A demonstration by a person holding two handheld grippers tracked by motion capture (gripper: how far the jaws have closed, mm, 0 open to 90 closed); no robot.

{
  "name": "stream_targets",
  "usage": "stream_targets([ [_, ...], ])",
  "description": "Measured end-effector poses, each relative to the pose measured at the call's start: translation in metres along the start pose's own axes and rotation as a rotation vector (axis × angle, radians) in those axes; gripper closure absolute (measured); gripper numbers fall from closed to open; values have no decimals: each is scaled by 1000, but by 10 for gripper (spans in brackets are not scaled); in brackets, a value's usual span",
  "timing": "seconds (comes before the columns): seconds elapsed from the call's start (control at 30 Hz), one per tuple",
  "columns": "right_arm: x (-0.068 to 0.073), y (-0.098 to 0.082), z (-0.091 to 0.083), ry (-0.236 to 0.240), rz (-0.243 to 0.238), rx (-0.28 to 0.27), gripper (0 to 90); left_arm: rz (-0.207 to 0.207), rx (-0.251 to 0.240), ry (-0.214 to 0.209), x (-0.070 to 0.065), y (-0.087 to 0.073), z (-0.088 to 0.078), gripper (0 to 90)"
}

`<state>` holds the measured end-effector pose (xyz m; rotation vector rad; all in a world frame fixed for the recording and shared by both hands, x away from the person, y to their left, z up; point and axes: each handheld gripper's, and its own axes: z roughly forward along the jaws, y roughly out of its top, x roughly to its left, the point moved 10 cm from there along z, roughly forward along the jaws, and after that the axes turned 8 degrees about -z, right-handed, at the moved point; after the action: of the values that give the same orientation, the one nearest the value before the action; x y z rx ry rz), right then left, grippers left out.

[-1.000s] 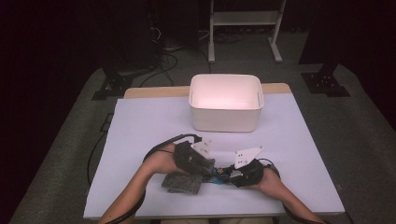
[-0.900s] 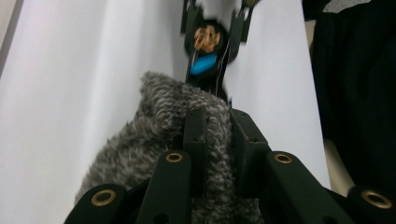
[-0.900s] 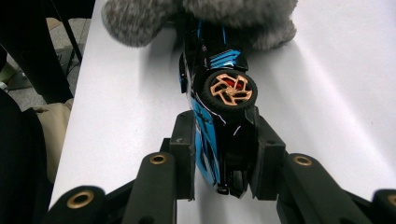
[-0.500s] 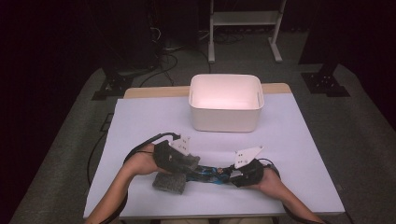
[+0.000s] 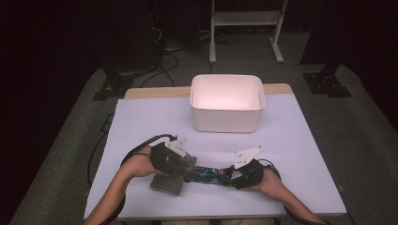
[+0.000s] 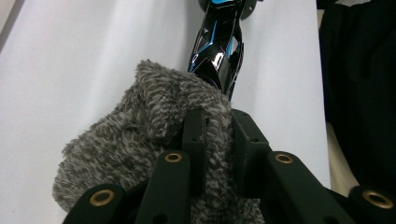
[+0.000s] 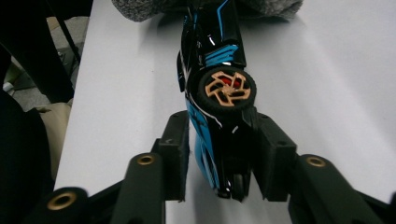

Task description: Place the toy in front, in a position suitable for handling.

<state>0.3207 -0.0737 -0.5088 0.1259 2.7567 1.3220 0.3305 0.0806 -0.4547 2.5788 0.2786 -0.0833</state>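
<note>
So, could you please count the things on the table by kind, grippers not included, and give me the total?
Toy car, black and blue: 1
Grey fuzzy sock: 1
White plastic bin: 1
Total: 3

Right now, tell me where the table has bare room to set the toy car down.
Bare white tabletop lies left of the white plastic bin, and right of it toward the edge. The near middle is crowded: grey fuzzy sock, black-and-blue toy car, both grippers.
</note>
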Motion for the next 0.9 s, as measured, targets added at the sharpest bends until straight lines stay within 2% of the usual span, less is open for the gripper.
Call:
stream_targets([
  [0.17, 0, 7, 4, 23, 18, -8, 493, -2, -2, -2, 0, 1, 3, 770],
  [0.37, -1, 12, 11, 25, 15, 7, 473, 0, 2, -5, -1, 2, 3, 770],
  [0.53, -4, 21, 20, 50, 12, 10, 456, -9, -7, -20, -1, 2, 4, 770],
  [0.63, -3, 24, 26, 71, 15, 19, 483, -10, -10, -22, 0, 3, 4, 770],
  [0.67, -3, 24, 27, 85, 11, 27, 537, -9, -10, -23, 0, 3, 4, 770],
  [0.77, -2, 25, 27, 106, 4, 25, 545, -13, -15, -23, 0, 3, 4, 770],
  [0.9, -7, 31, 17, 148, 11, -25, 578, -11, -10, -29, 1, 4, 5, 770],
])
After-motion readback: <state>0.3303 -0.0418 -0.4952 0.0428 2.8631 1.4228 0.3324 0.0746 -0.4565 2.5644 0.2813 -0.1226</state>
